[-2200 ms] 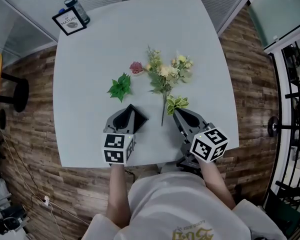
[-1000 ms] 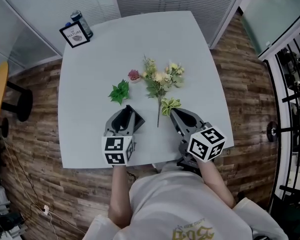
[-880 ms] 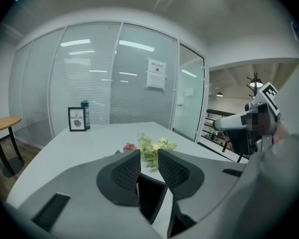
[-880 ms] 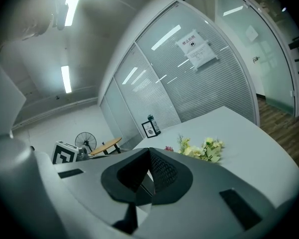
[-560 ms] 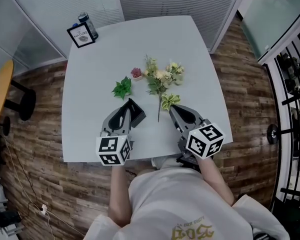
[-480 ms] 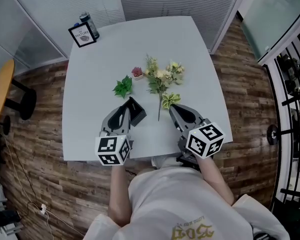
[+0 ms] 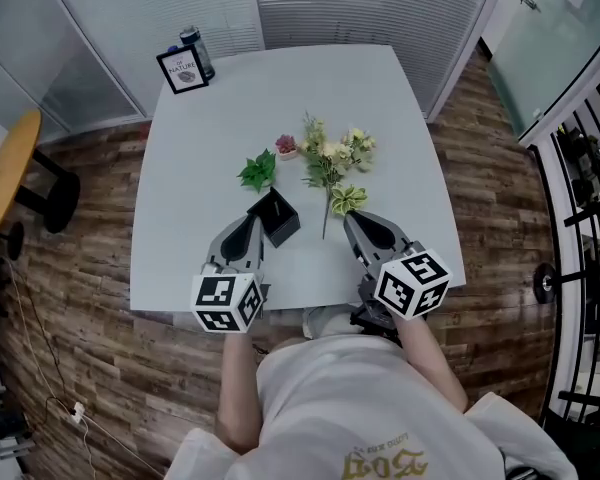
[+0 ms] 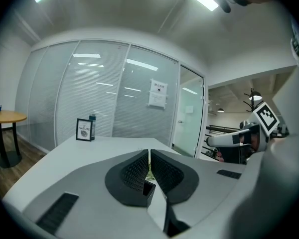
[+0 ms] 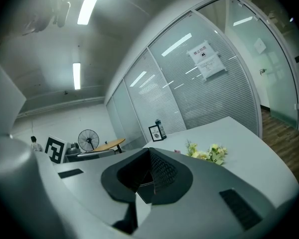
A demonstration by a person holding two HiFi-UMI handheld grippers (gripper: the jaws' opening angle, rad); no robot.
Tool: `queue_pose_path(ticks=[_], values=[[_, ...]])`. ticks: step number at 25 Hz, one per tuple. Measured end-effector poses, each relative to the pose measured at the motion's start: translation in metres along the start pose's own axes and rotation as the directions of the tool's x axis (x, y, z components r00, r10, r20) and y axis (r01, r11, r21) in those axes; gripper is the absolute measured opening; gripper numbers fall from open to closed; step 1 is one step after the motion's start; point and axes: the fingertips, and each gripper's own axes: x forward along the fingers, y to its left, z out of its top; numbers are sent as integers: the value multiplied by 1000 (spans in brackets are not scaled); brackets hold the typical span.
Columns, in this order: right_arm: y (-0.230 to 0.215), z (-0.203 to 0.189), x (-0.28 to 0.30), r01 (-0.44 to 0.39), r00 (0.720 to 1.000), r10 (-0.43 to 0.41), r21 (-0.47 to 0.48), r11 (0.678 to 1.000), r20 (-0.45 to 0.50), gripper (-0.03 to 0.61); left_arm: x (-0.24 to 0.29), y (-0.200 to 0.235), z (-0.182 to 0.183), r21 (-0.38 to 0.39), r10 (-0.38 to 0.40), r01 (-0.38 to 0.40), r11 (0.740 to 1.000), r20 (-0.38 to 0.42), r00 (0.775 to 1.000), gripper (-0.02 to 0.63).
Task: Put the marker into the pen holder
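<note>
Head view, nearest first: the left gripper [image 7: 255,226] hangs over the near part of the white table [image 7: 400,118], and its jaws have just been closing down to a thin slit. The left gripper view shows the ribbed pads almost meeting, with a black corner peeking out beneath them. I read that as one thin wall of the black pen holder [image 7: 279,218] pinched between them; from above, the holder sits right at the gripper's tip, cocked at an angle. Beside it, the right gripper [image 7: 351,219] has its jaws drawn together with nothing visible between them, its tip just short of a yellow-green sprig [image 7: 347,198]. And the marker? No view shows it, so I cannot say where it lies. That makes this a positioning step, I'd judge. A pinch on a single wall lets the box swing, so carry it slowly, keep the opening facing up, and set it flat on bare table before letting go. Steer clear of the flower bunch [image 7: 332,155] and the green leaf sprig [image 7: 259,171] just beyond, since stems could snag the box. The right jaws must spread before they can take any marker. Far back, the framed sign [image 7: 183,71] and the bottle [image 7: 197,51] behind it are well out of the way.
</note>
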Motion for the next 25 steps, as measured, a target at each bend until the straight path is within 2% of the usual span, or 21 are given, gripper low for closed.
queue_pose_path(ticks=[25], values=[[11,-5,4,-14,1000,14,-10,1000,-17,17,-7,0,-6,-9,-18,18,1000,-24,1000,14]])
